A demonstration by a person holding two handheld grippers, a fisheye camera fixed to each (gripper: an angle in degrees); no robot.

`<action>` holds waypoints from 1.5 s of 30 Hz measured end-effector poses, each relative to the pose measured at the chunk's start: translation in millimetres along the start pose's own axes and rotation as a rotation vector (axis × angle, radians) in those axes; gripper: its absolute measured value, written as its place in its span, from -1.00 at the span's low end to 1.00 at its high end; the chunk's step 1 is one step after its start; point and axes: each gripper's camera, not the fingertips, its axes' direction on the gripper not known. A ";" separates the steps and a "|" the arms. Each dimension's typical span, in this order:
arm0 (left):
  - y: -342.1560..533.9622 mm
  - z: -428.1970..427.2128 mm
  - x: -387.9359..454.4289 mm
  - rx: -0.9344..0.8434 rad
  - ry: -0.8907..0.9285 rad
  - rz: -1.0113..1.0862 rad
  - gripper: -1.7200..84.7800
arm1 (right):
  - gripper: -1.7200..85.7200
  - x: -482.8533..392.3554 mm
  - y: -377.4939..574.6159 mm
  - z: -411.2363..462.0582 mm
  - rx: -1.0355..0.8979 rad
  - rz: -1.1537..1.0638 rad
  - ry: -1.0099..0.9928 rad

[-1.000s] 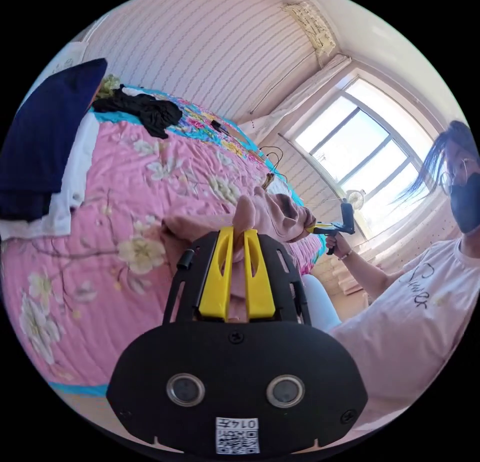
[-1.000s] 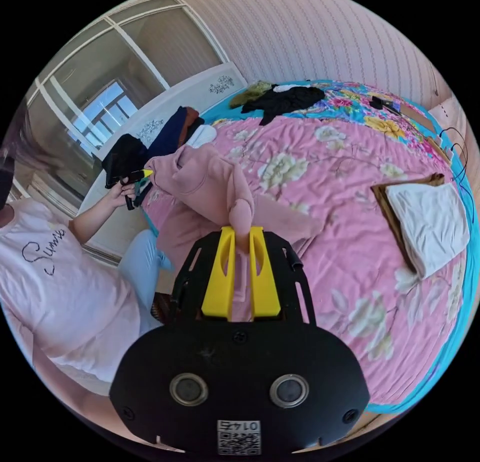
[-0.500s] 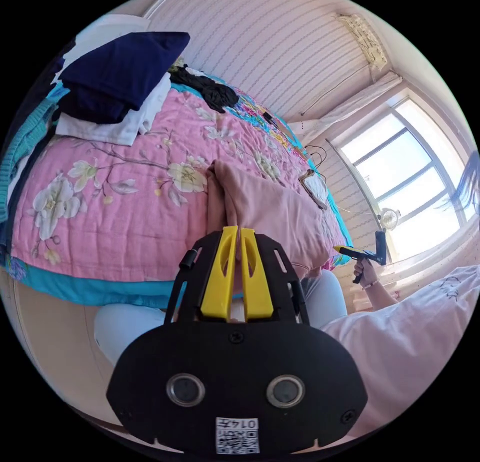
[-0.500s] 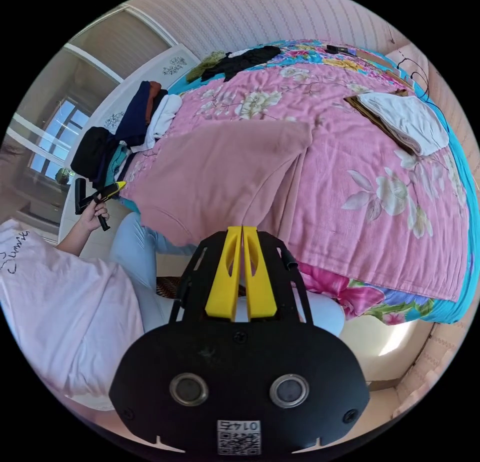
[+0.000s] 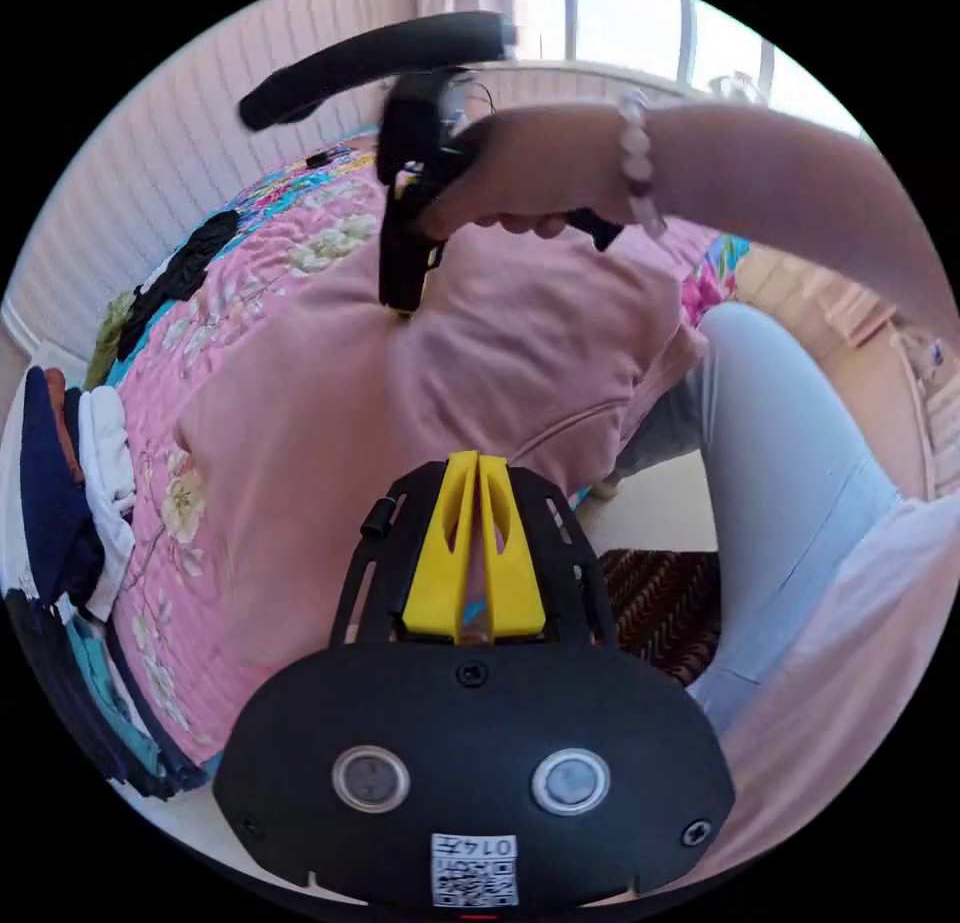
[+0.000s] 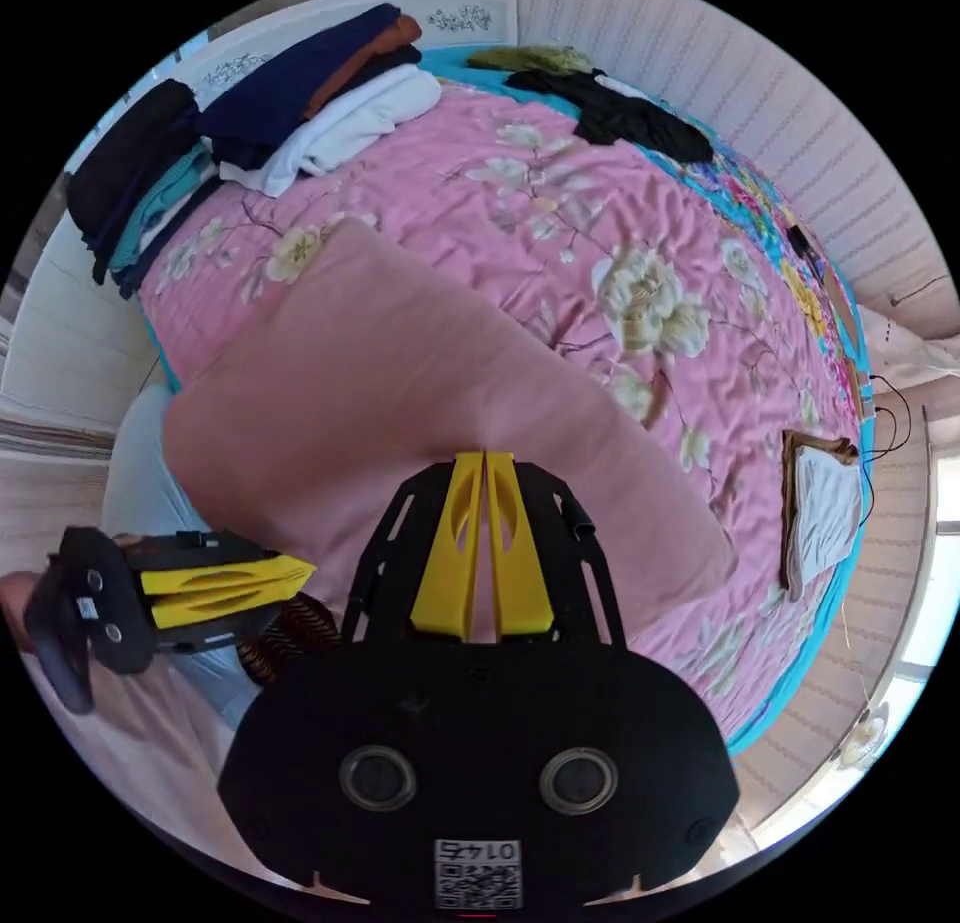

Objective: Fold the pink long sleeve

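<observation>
L gripper view: far left of the jaws, a stack of folded clothes sits at the bed edge, navy on top w/ white beside it. The left gripper has its yellow jaws clenched together, tips meeting; a sliver of cloth shows between them lower down, can't tell if it's pinched. Ahead of the jaws and spreading left, the pink long sleeve lies flat on the floral pink bed cover, its near edge hanging over the bed side. Above the jaws, a hand holds the right gripper, pointing down w/ its tip touching the garment. Right of the jaws, a leg in pale blue trousers, and a dark patterned rug just beside the jaws. R gripper view: left of the jaws, the left gripper shows side-on, yellow jaws pressed together, off the bed edge. The right gripper also has jaws clenched, tips over the pink long sleeve; whether they grip cloth can't be told. Right of the jaws, a folded white cloth on a brown one, well apart from the garment.
</observation>
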 end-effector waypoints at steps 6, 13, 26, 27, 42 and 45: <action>6.4 15.4 21.6 0.080 0.015 -0.060 -0.98 | -0.97 -17.8 -14.0 34.4 -0.086 -0.048 0.074; -1.1 5.9 30.2 0.112 0.112 -0.066 -0.98 | -0.97 13.4 -7.2 -1.5 0.026 0.001 -0.040; -14.9 52.8 42.8 -0.013 0.218 -0.060 -0.98 | -0.97 62.2 38.3 55.7 0.085 0.230 -0.199; -13.9 44.4 41.3 -0.002 0.215 -0.075 -0.98 | -0.97 69.8 60.8 46.6 0.192 0.270 -0.243; -91.6 -12.1 4.9 0.178 0.279 -0.187 -0.98 | -0.81 130.9 393.4 81.0 0.547 0.833 -0.438; -135.5 -13.4 8.1 0.199 0.276 -0.121 -0.97 | -0.74 147.2 411.1 94.3 0.533 0.919 -0.408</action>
